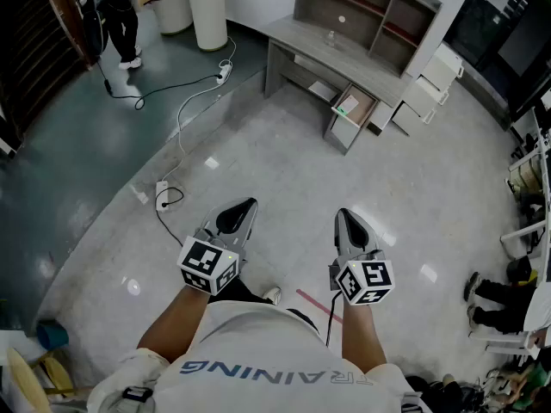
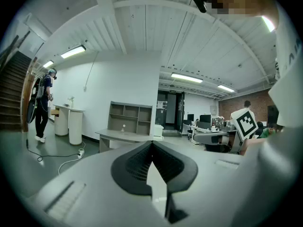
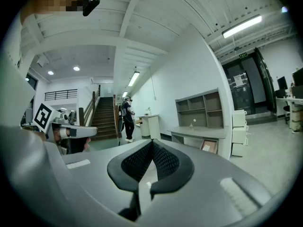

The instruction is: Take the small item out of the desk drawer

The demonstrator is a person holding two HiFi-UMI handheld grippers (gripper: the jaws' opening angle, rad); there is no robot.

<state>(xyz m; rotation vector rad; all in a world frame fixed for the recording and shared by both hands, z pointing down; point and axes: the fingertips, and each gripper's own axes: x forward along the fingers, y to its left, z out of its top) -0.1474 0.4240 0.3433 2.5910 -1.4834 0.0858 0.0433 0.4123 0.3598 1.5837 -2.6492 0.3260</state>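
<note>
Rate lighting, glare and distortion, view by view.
Head view: glare spots dot the glossy pale grey floor. Left gripper view: fisheye bends the white ceiling beam; corners go black. Right gripper view: the long fluorescent ceiling tube blows out white.

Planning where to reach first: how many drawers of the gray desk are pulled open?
1. The open drawer juts from the desk at the end beside the white cabinets. No other open drawer shows; the far side is hidden.
</note>
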